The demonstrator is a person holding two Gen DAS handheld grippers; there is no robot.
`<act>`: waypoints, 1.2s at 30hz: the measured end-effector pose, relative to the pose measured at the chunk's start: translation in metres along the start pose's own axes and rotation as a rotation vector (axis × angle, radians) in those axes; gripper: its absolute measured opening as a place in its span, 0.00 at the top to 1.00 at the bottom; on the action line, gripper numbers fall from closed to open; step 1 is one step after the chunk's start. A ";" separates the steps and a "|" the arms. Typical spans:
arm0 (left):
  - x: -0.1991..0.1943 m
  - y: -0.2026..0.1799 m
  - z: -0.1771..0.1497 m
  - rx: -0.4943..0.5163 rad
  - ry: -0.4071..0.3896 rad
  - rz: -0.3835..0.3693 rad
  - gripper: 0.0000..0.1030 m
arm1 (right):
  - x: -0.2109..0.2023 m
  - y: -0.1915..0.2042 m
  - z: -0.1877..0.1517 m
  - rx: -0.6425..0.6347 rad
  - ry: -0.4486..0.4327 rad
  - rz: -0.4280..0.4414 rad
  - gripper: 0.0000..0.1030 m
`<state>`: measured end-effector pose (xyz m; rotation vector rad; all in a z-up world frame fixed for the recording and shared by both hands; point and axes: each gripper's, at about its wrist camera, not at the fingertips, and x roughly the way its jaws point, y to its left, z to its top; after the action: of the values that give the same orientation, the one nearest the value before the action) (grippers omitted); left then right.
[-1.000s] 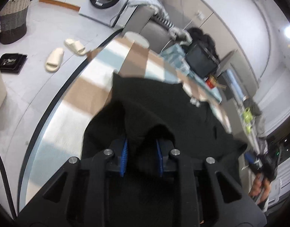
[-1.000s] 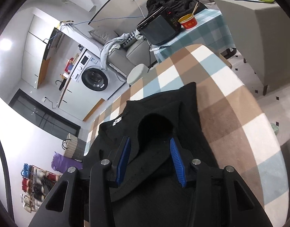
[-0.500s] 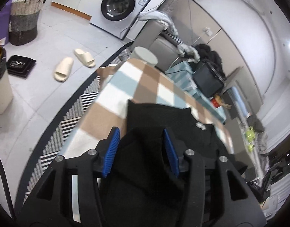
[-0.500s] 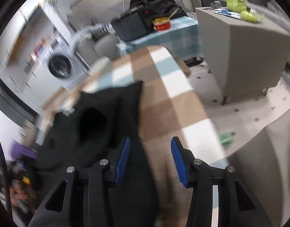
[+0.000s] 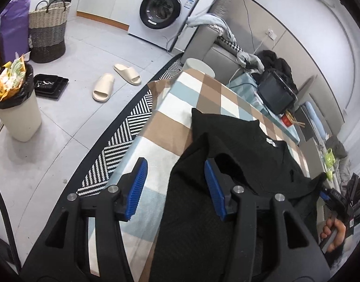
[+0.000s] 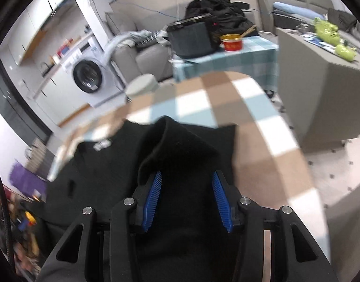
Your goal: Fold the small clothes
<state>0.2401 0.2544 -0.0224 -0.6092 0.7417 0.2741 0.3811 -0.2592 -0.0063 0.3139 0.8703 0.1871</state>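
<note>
The black garment (image 5: 238,145) lies on the checked bench (image 5: 180,98), its near part lifted into a soft fold. The left gripper (image 5: 175,183) has just been opening; its jaws stand wide, one pad over bare cloth, the other against the garment's edge, gripping nothing. The right gripper (image 6: 187,195) has a raised ridge of fabric between its jaws — blur leaves it unclear whether the pads press on it. To do this step well, take both corners evenly, carry them level and lay the fold square — no dragging.
</note>
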 end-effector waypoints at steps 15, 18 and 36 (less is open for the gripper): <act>0.028 -0.037 -0.020 0.216 0.087 0.043 0.51 | -0.004 -0.035 -0.006 0.004 0.078 -0.050 0.54; 0.043 -0.058 -0.013 0.286 0.091 0.048 0.51 | -0.001 -0.039 -0.014 -0.008 0.106 -0.047 0.49; 0.017 -0.014 0.012 0.130 0.038 0.056 0.46 | -0.006 -0.047 -0.027 -0.014 0.121 -0.056 0.48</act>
<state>0.2655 0.2508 -0.0211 -0.4718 0.8074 0.2645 0.3579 -0.2999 -0.0350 0.2672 0.9955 0.1612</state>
